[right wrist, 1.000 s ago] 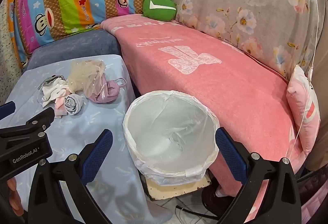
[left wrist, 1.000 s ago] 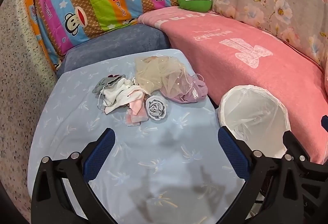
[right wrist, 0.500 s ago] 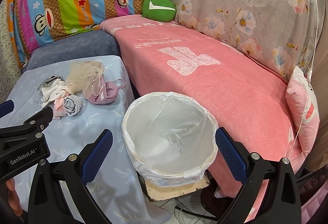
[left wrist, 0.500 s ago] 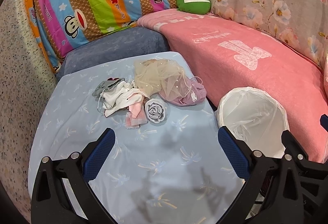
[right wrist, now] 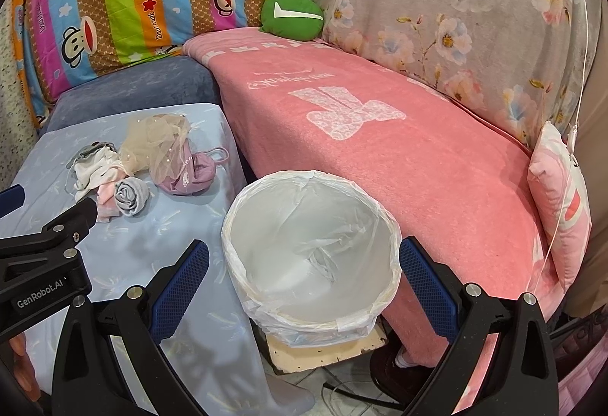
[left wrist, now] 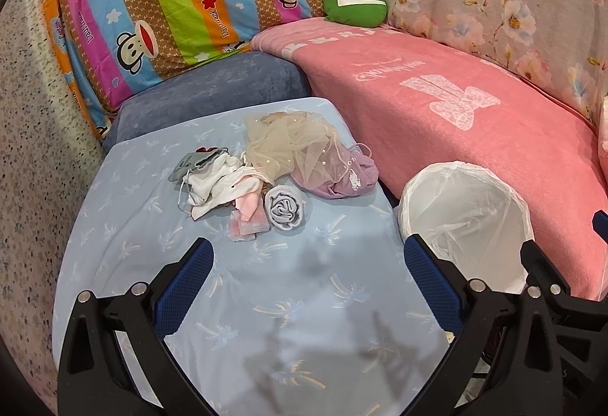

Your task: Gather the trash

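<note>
Clearly the coming move turns on where the pile of trash [left wrist: 266,184] lies from each claw. It sits on the far half of the table [left wrist: 125,226], which wears a pale blue cloth, and it lies straight ahead of the left claw [left wrist: 306,264], with a bare strip of cloth between them. From the right claw [right wrist: 304,264] the same pile is ahead and well off to the left, past the white-lined bin [right wrist: 311,245] that fills the space between its fingers. The left claw is therefore judged the nearer and better placed.

Both claws are spread wide and hold nothing.

The pile runs as a band across the left claw's view, its long axis left to right, so it points at neither claw. Its nearest pieces are a rolled grey cloth [left wrist: 285,207] and a small pink wrapper [left wrist: 249,224], touching each other at the front edge. Behind them lie crumpled white rags [left wrist: 216,188], beige netting [left wrist: 285,146] and a purple pouch [left wrist: 338,176].

The bin stands just beside the table's right edge, against a pink-covered sofa [left wrist: 456,119].
</note>
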